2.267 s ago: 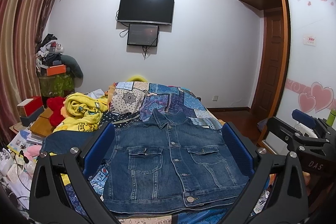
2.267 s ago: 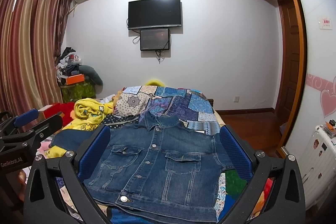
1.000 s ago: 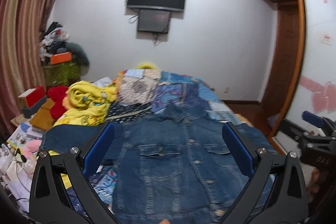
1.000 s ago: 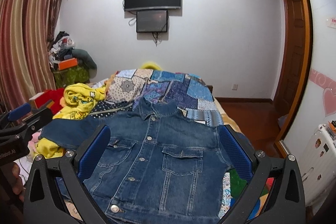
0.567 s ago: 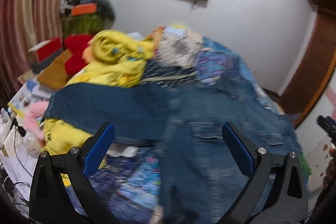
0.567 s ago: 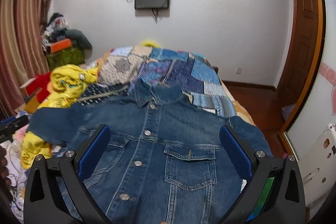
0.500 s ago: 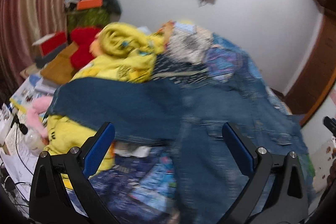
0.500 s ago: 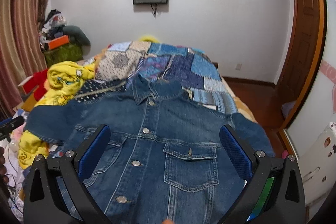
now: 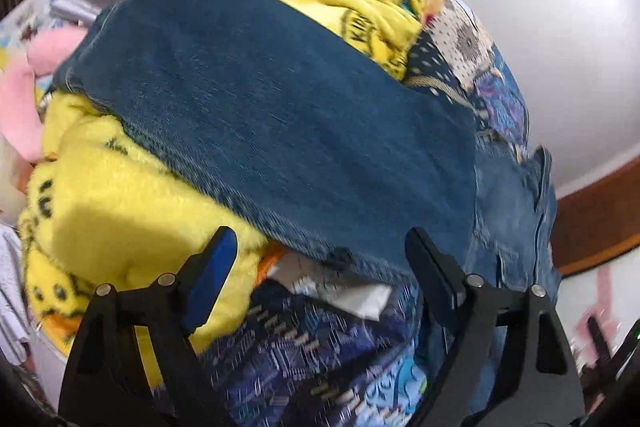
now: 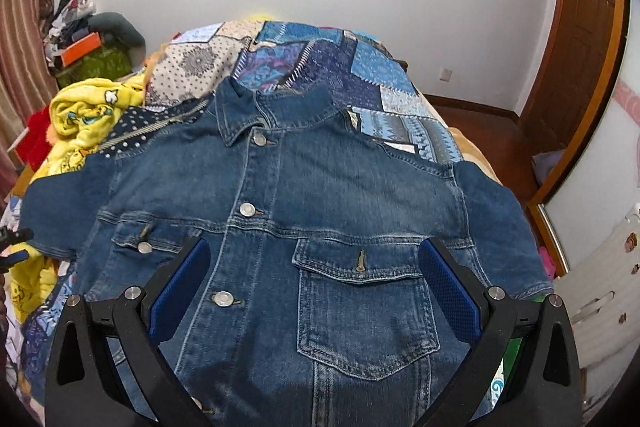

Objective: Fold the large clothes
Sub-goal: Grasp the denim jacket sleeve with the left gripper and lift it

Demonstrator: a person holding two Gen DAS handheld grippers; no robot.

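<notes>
Both grippers have dipped down toward the denim jacket (image 10: 312,227), which lies buttoned and face up on the patchwork quilt (image 10: 320,67). Left of the jacket's buttons, the left gripper (image 9: 320,259) is closing its jaws over the lower edge of the left sleeve (image 9: 256,115); nothing is pinched yet. That sleeve rests on the yellow blanket (image 9: 120,211), so grab only denim, not blanket. Right of the buttons, the right gripper (image 10: 316,283) hangs wide and empty above the chest pocket (image 10: 364,307). Next it should probably reach for the right sleeve (image 10: 500,227).
</notes>
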